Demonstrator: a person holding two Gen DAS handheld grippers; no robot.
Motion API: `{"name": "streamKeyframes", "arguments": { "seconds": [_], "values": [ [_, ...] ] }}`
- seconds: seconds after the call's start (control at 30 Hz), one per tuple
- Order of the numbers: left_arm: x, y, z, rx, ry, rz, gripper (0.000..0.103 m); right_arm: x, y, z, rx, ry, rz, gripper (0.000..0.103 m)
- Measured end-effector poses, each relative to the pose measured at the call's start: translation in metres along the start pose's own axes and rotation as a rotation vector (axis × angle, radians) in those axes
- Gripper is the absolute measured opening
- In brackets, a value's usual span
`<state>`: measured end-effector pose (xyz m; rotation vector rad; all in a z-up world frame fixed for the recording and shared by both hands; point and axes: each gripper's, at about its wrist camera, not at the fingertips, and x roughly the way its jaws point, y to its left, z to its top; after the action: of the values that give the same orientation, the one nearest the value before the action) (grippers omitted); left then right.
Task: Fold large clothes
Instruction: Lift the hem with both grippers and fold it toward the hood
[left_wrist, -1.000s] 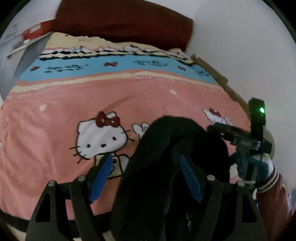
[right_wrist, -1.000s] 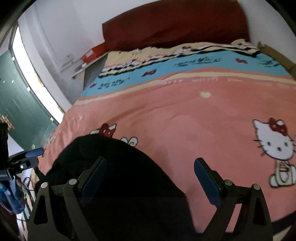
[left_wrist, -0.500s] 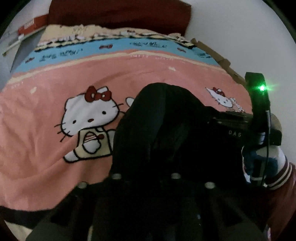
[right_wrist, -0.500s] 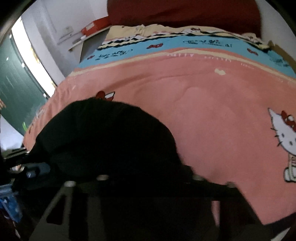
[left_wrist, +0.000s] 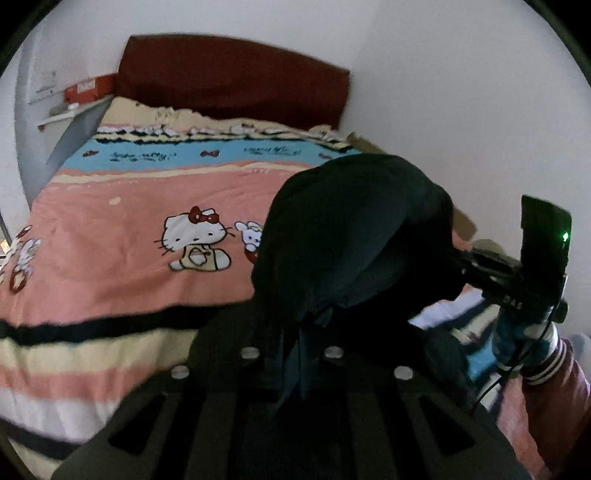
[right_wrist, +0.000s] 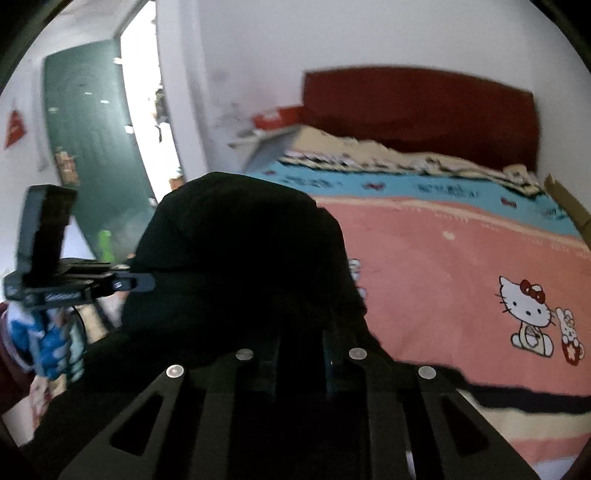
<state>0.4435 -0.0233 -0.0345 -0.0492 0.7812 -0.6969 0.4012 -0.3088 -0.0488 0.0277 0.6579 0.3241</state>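
Observation:
A large black garment (left_wrist: 351, 236) is lifted off the bed and hangs bunched between both grippers. My left gripper (left_wrist: 291, 350) is shut on its edge, the fabric draping over the jaws. My right gripper (right_wrist: 301, 354) is shut on another part of the same black garment (right_wrist: 240, 258). The right gripper's body shows at the right of the left wrist view (left_wrist: 517, 280), and the left gripper's body shows at the left of the right wrist view (right_wrist: 55, 280). The garment hides the fingertips of both grippers.
A bed with a pink, blue and cream cartoon-cat blanket (left_wrist: 129, 236) spreads ahead below the garment. A dark red headboard (left_wrist: 236, 85) stands against the white wall. A shelf with a red box (left_wrist: 85, 88) is at the far left. A green door (right_wrist: 96, 147) stands left.
Both grippers closed on the black garment, then rose and pulled back from the bed, lifting the garment off the blanket. The views now look level across the bed.

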Motion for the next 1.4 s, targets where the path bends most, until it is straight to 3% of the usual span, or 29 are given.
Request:
{"name": "streamKeyframes", "arguments": {
  "seconds": [0.17,0.47,0.6,0.83,1.0,1.2,1.4],
  "values": [
    [-0.057,-0.025,-0.048,0.037,-0.024,0.009,0.003,-0.059,0.047,-0.039,-0.010,-0.025,0.031,0.015],
    [-0.105,-0.040,-0.125,0.062,-0.051,-0.006,0.002,-0.103,0.097,-0.093,-0.102,0.013,0.006,0.013],
    [-0.092,-0.038,-0.155,0.053,-0.010,-0.005,0.002,-0.106,0.110,-0.127,-0.143,0.072,-0.001,0.013],
    [-0.047,-0.042,-0.178,0.068,0.034,0.052,0.002,-0.062,0.100,-0.183,-0.158,0.201,-0.038,0.013],
    [-0.023,-0.046,-0.192,0.088,0.073,0.106,0.001,-0.045,0.081,-0.193,-0.113,0.221,-0.031,0.014],
    [0.009,-0.041,-0.212,0.028,0.169,0.174,0.000,-0.019,0.072,-0.200,-0.097,0.283,-0.044,0.014],
    [-0.007,-0.039,-0.208,-0.045,0.164,0.208,0.003,-0.015,0.078,-0.194,-0.139,0.343,-0.099,0.015]
  ]
}}
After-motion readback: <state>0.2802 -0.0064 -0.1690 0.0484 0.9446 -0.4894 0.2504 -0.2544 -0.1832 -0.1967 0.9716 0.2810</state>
